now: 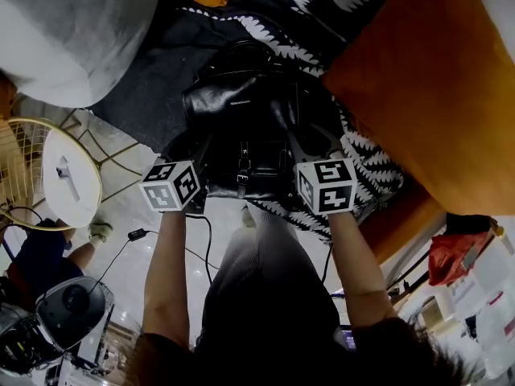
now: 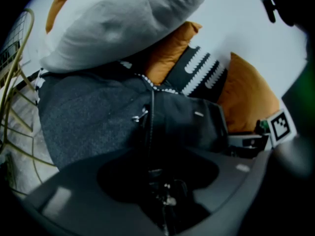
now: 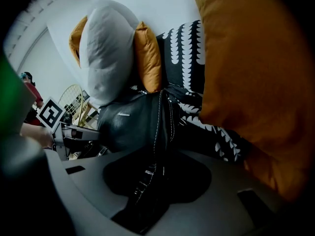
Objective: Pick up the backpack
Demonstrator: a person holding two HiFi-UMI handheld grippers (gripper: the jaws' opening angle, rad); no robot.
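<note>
1. Lying at the front edge of a dark grey fabric seat (image 1: 153,79), the black glossy leather backpack (image 1: 249,127) sits partly on a black-and-white patterned fabric (image 1: 366,163). A pale grey cushion (image 1: 72,30) is on its left and a large orange cushion (image 1: 426,87) on its right.
2. Head view: the left tool (image 1: 183,147) is at the backpack's left side and the right tool (image 1: 318,141) at its right side, both angled downward. The person's forearms extend behind the marker cubes.
3. Left tool (image 2: 161,183), own view: the jaws stand wide apart. A black strap with a small metal buckle (image 2: 167,196) runs between them. No pressing contact by the pads is evident.
4. Right tool (image 3: 152,181), own view: the jaws stand partly apart around a black strap with white stitching (image 3: 147,173). This strap leads up to the backpack body (image 3: 130,122). A firm clamp cannot be confirmed.
5. The backpack rests on the seat, not lifted.
6. A round white-topped surface with a gold wire frame (image 1: 71,175) stands left of the seat on the pale floor.
</note>
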